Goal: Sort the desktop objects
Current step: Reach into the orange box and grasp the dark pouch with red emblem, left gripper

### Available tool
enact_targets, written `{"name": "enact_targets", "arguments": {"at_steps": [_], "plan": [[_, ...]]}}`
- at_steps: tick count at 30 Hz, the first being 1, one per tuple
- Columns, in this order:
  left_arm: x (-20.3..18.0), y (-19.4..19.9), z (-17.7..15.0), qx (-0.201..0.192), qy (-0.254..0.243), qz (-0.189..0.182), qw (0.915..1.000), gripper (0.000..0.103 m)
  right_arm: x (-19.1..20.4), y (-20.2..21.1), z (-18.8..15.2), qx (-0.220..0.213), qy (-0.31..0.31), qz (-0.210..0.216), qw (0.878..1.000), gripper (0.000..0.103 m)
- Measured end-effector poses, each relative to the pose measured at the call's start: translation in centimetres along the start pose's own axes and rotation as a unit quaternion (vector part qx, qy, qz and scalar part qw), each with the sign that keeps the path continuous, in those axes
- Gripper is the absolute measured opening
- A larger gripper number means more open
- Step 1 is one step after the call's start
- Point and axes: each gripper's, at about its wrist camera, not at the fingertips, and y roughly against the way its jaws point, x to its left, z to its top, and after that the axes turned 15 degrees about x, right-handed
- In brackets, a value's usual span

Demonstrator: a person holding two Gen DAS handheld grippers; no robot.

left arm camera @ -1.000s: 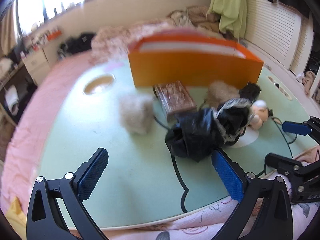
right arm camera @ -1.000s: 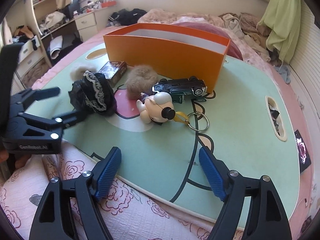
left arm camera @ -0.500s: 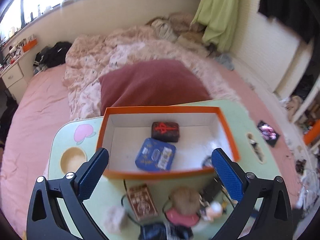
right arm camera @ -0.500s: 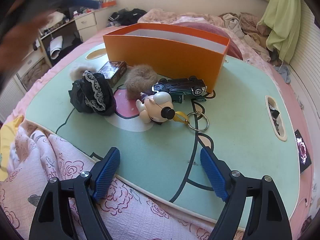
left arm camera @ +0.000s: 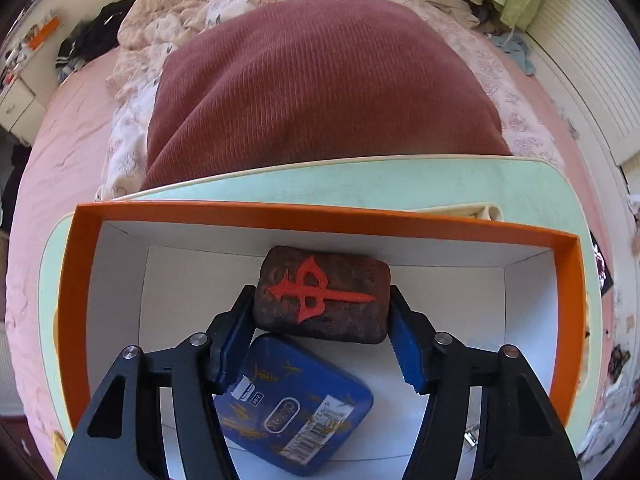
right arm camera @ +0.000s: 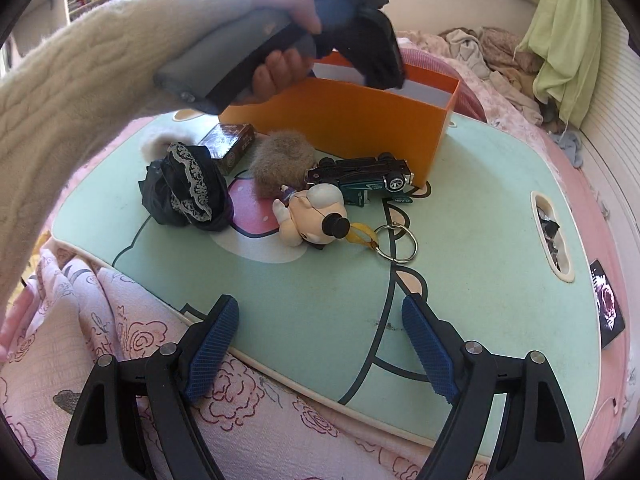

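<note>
In the left wrist view my left gripper (left arm camera: pixel 320 334) reaches down into the orange box (left arm camera: pixel 70 300), and its pads close on the sides of a dark brown case with a red emblem (left arm camera: pixel 322 294). A blue tin (left arm camera: pixel 296 404) lies under it on the box floor. In the right wrist view my right gripper (right arm camera: pixel 320 350) is open and empty over the near edge of the green table (right arm camera: pixel 480 300). Beyond it lie a pig keychain (right arm camera: pixel 312 218), a toy car (right arm camera: pixel 360 178), a brown fur ball (right arm camera: pixel 282 160), a black lace cloth (right arm camera: pixel 184 190) and a small dark box (right arm camera: pixel 230 146).
The person's arm in a cream sleeve (right arm camera: pixel 80 112) holds the left gripper above the orange box (right arm camera: pixel 340 120). A maroon pillow (left arm camera: pixel 320 80) lies behind the table. A slot (right arm camera: pixel 550 236) is cut in the table's right side. Pink rose fabric (right arm camera: pixel 140 340) covers the near edge.
My left gripper swung from the table front up over the orange box, went down inside and narrowed onto the dark brown case. My right gripper has stayed in place, open.
</note>
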Motion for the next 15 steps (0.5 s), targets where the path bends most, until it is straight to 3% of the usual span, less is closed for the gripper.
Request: {"name": "enact_targets", "arguments": {"at_steps": [6,11,15], "plan": [[2.5,4.8,-2.3,-0.058,-0.005,-0.074,0.9955,0.061,0.0,0.0,0.0,0.0,-0.001,0.0,1.0,0.084],[4.7,12.9,-9.1,-0.172,-0.041,-0.107,0.9784,0.061,0.3,0.0,0.2,0.0,-0.002,-0.001,1.0,0.085],[7.1,15.7,-15.0,-0.222,-0.05,-0.134,0.9644,0.061,0.2,-0.1,0.1,0.0,-0.002,0.0,1.0,0.085]]}}
